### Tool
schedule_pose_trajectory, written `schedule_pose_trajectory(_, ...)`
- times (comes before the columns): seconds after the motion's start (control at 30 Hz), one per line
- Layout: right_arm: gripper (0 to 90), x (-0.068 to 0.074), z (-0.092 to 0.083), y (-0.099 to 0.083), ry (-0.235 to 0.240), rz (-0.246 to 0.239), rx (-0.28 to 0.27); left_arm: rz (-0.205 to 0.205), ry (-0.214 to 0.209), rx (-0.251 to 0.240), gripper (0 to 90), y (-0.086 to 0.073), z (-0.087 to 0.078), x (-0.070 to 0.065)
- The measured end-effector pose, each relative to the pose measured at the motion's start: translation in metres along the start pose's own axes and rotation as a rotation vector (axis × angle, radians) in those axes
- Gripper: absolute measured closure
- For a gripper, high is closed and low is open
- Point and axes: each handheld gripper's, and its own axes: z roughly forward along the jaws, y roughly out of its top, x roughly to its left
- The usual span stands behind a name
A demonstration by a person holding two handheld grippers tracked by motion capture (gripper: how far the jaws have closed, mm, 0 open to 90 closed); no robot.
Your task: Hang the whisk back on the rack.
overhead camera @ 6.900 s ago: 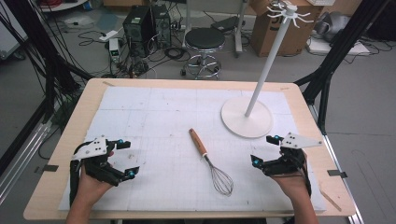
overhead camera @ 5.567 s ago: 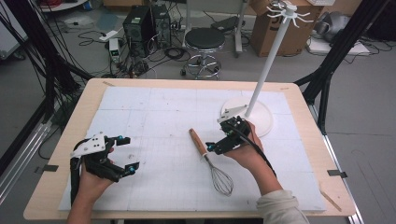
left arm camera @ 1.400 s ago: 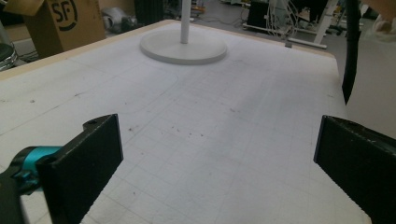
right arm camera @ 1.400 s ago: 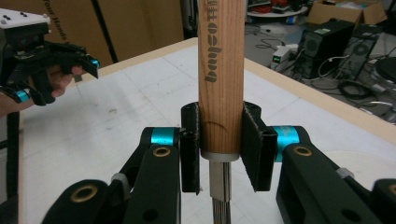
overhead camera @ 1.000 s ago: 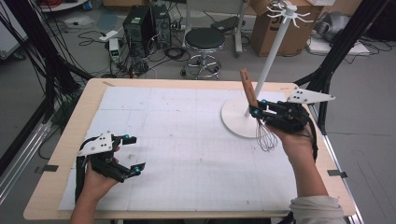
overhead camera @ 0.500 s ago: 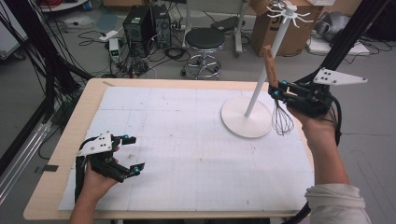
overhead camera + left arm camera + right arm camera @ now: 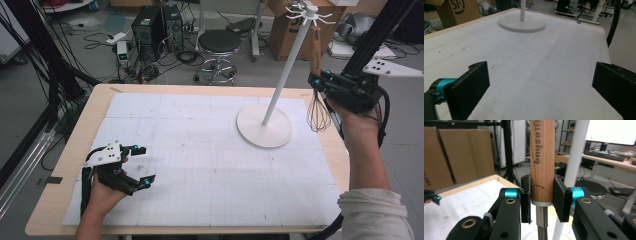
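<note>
Whisk (image 7: 318, 95) hangs upright, its wooden handle clamped in the right claw (image 7: 317, 84), wires below.

Even, diffuse overhead light filled the room, and shadows on the white surface (image 7: 200, 150) were faint and soft. The high view was mildly grainy and soft. In the right gripper view the wooden handle (image 7: 542, 157) was sharp, the background blurred, and a monitor (image 7: 611, 131) glared white.

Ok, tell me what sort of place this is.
Probably a robotics lab or workshop, not a kitchen: a black computer tower amid loose cables on the grey floor, brown cardboard boxes, and a white gridded mat covering the wooden table.
</note>
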Motion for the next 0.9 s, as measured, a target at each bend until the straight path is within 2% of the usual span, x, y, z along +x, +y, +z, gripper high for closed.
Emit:
schedule_pose_trajectory(0.17,70.9,-0.008,-0.003,0.006,-0.051,0.014,-0.008,-0.001,0.000,0.000,1.7,0.000,0.000,0.000)
schedule_pose_trajectory(0.27,70.9,-0.010,-0.002,0.008,-0.062,0.017,-0.003,-0.002,0.000,0.001,1.8,0.000,0.000,0.000)
schedule_pose_trajectory(0.67,70.8,-0.016,0.008,0.005,-0.084,0.031,0.028,-0.003,0.000,0.002,1.8,-0.001,0.000,0.001)
schedule_pose_trajectory(0.9,70.8,-0.018,0.014,-0.001,-0.087,0.064,0.032,-0.005,-0.001,0.000,1.8,-0.001,0.000,0.000)
